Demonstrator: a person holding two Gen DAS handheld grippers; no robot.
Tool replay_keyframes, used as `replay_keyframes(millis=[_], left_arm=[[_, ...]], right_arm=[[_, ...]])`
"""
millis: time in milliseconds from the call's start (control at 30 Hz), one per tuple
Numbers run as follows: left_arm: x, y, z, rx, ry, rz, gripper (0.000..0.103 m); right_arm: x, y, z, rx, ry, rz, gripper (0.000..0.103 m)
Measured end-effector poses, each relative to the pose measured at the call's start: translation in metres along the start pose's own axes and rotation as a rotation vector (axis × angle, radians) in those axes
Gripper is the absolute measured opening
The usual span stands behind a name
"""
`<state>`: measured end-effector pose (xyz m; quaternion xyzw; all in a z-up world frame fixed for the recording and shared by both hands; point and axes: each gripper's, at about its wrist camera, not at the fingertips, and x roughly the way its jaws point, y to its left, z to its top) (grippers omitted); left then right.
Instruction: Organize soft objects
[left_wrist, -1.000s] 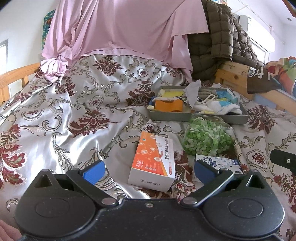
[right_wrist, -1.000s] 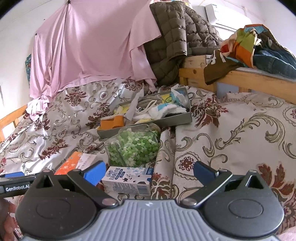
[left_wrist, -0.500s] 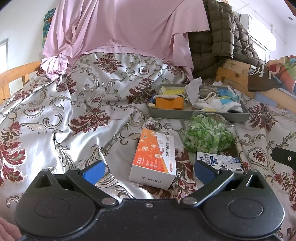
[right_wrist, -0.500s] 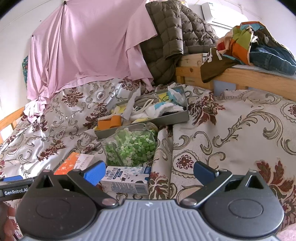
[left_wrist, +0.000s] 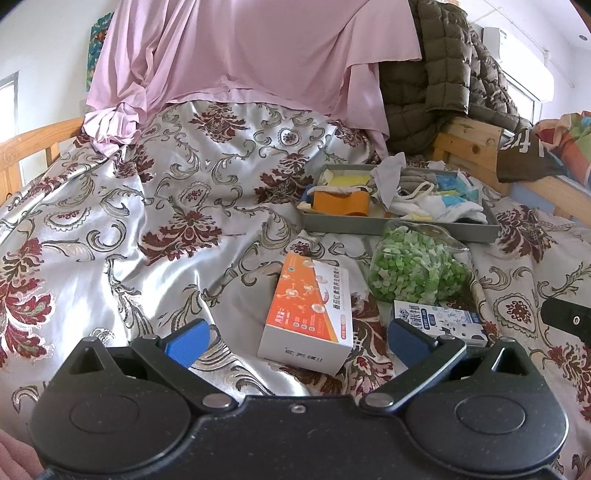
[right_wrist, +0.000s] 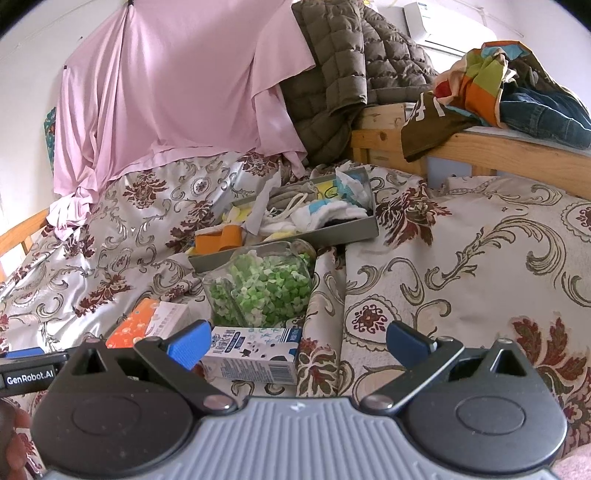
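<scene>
Left wrist: both grippers (left_wrist: 297, 341) (right_wrist: 297, 341) wide open, empty, pre-grasp over box (left_wrist: 309, 309); next prob needs lowering onto it, tray (left_wrist: 399, 228) beyond.

You face a bed under a floral satin cover (left_wrist: 155, 206) — pink sheet (left_wrist: 258, 51) draped behind. A wooden rail (right_wrist: 517, 155) runs right, white wall (left_wrist: 48, 48) left.

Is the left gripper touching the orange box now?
Apart. In the left wrist view the open left gripper has bedspread showing between each fingertip and the orange box.
</scene>
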<state>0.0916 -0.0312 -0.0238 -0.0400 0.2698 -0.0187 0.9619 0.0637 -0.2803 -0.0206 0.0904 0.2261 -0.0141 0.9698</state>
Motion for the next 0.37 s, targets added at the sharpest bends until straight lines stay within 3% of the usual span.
replay_keyframes(millis=[367], left_arm=[[-0.0073, -0.0005, 0.0017, -0.012, -0.037, -0.019, 0.102]], right_arm=[[0.0003, 0.0007, -0.0002, -0.006, 0.000, 0.000, 0.103]])
